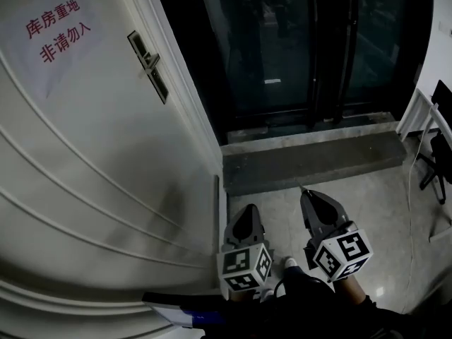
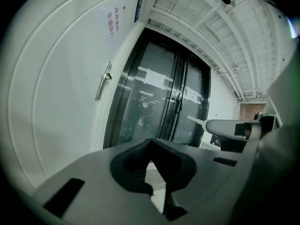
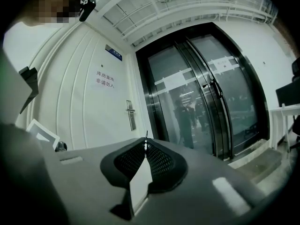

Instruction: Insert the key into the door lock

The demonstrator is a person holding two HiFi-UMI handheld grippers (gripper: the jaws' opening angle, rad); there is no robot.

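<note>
Both tools are held low and near the person, side by side, pointing toward the far glass doors (image 1: 304, 41). The left tool (image 1: 248, 212) has its jaws pressed together on nothing. The right tool (image 1: 309, 198) pinches one thin metal key (image 3: 146, 138), whose tip pokes out past the jaws. At left stands one smooth white panelled door (image 1: 85, 161) with one slim rectangular lock plate (image 1: 148, 66) and lever handle, well apart from the key.
</note>
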